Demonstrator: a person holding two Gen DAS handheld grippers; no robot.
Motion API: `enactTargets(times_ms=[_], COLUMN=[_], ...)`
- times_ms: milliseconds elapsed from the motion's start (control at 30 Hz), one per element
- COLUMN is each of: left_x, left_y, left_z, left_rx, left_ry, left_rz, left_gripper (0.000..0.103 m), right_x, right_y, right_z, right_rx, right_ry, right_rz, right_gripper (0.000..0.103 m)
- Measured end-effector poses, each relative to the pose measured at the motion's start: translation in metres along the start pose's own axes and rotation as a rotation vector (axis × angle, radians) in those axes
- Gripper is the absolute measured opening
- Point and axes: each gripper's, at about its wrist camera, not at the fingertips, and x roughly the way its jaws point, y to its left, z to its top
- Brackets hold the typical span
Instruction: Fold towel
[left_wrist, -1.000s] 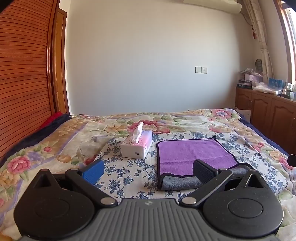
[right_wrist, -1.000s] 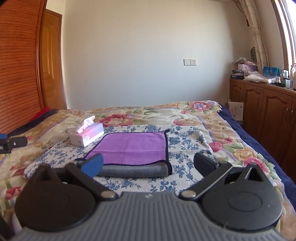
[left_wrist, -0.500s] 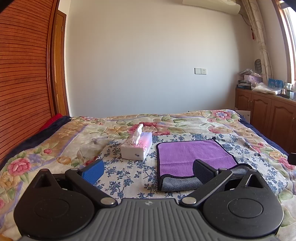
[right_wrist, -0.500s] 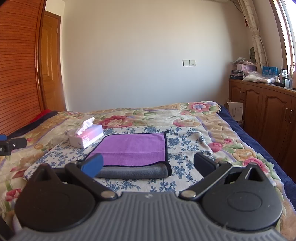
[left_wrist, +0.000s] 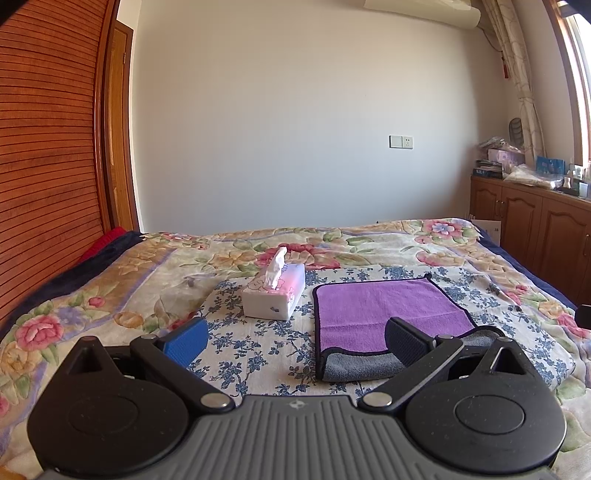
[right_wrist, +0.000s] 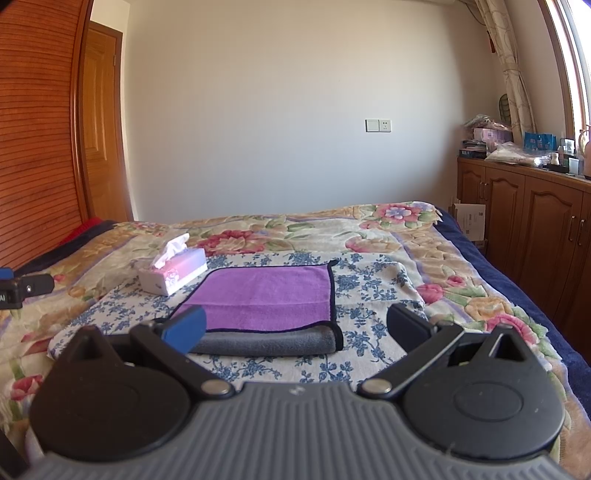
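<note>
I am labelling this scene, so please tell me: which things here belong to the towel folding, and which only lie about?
For the job: purple towel, left gripper, right gripper.

Lying about: tissue box, blue-flowered cloth, floral bedspread, cabinet clutter.

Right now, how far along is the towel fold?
Done: one fold looks made. The towel lies flat on the blue-flowered cloth, purple face up, grey underside showing in a doubled band along its near edge, beside the tissue box.
In hand: nothing. The left gripper and right gripper are both open, short of the towel.
Left: probably a further fold, if a smaller shape is wanted.
</note>
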Motion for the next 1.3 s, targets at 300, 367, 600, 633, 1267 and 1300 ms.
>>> enactTargets(times_ms=[300, 367, 600, 633, 1267, 1300], left_x=[0.0004, 0.0003, 0.0003, 0.0003, 0.0013, 0.0013], left_y=[0.0018, 0.0034, 0.0042, 0.0031, 0.0010, 0.0010], left_z=[0.0006, 0.0011, 0.0005, -0.0002, 0.0000, 0.0001], left_rx=[-0.004, -0.008, -0.009, -0.008, -0.005, -0.005], left_ry=[0.007, 0.007, 0.009, 0.010, 0.012, 0.012], left_rz=[0.005, 0.003, 0.003, 0.004, 0.013, 0.013], left_gripper=[0.103, 0.103, 0.103, 0.103, 0.103, 0.103], right_x=[0.0006, 0.0004, 0.0008, 0.0008, -0.0004, -0.0004], right_y=[0.0010, 0.0009, 0.0003, 0.0003, 0.0000, 0.0000], right_z=[-0.0007, -0.0007, -0.0004, -0.0002, -0.0003, -0.0002], right_rx=[-0.004, -0.005, -0.002, -0.002, 0.001, 0.000], right_ry=[0.006, 0.006, 0.011, 0.010, 0.001, 0.000], right_rz=[0.001, -0.001, -0.007, -0.007, 0.004, 0.004], right_gripper=[0.103, 0.103, 0.103, 0.103, 0.103, 0.103])
